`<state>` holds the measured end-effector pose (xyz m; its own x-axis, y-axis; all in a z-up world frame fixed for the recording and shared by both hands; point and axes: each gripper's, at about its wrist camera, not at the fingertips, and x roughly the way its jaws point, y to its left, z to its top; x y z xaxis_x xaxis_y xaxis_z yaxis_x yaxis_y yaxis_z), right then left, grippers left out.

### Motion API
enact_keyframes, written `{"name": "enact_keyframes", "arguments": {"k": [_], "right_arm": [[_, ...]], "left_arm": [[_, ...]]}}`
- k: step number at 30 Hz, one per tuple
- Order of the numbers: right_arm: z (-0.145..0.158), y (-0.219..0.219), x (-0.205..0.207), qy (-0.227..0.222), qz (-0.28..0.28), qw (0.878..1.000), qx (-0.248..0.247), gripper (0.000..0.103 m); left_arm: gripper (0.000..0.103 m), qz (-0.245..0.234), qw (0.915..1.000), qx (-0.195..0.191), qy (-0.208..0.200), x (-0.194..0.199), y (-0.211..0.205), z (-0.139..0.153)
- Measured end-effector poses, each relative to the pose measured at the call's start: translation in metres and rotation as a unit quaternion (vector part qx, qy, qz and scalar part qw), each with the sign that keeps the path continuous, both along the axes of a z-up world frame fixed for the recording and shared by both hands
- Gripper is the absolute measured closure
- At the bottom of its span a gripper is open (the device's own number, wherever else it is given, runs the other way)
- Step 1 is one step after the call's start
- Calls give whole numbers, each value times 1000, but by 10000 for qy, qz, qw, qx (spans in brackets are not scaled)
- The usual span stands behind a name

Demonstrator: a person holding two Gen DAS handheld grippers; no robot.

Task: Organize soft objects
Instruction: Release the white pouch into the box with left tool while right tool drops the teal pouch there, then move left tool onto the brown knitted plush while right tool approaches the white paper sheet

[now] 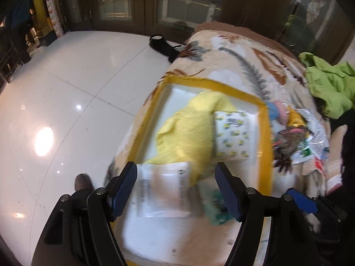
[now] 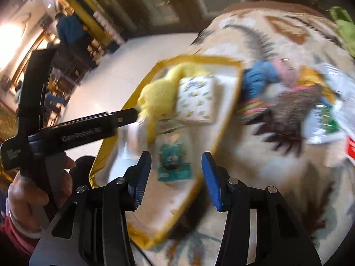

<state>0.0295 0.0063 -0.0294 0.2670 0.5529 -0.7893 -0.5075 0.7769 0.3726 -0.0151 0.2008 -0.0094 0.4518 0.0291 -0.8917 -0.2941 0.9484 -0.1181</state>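
A white box with a yellow rim (image 1: 265, 133) (image 2: 224, 119) lies on a patterned blanket. It holds a yellow towel (image 1: 188, 133) (image 2: 159, 97), a lemon-print tissue pack (image 1: 235, 137) (image 2: 196, 99), a clear packet (image 1: 164, 192) and a green tissue pack (image 1: 213, 208) (image 2: 173, 161). My left gripper (image 1: 177, 188) is open above the clear packet; in the right wrist view its tip (image 2: 133, 113) reaches the towel. My right gripper (image 2: 177, 175) is open and empty above the green pack. A heap of soft things (image 1: 288, 130) (image 2: 277, 93) lies right of the box.
The blanket (image 1: 233, 51) covers a rounded surface that drops to a glossy white tile floor (image 1: 66, 88) on the left. A green garment (image 1: 328, 84) lies at the right. A black object (image 1: 162, 44) sits on the floor by dark doors.
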Motion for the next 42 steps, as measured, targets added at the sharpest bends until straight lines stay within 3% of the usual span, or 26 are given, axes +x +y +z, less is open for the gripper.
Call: {"name": "enact_keyframes", "arguments": {"k": [6,13,17,24,28,35,42], "right_arm": [[13,-71,-4,-207,-652,9976,-81,56],[7,-135,-2,-98,-1375,9904,-44,56],[8,-153,3,-102,-1600,9871,-6,56],[8,-179,11,-101,-1893,9818,70,56],[5,-195,15,-75,-2021,9793,91,56],[4,-213,35,-98,-2221,9750,30,56],[12,-206,68,-283,-1984,9790,-368,56]], "left_arm": [[30,-456,9989,-32,-95,10,-41,9],[30,-1180,9928,59,-207,28,-97,9],[30,-1739,9843,85,-307,43,-128,8],[30,-2722,9610,120,-480,75,-170,0],[30,-2888,9562,357,-308,91,-184,-12],[30,-3238,9452,398,-93,107,-203,-31],[28,-3296,9415,687,162,120,-218,-51]]}}
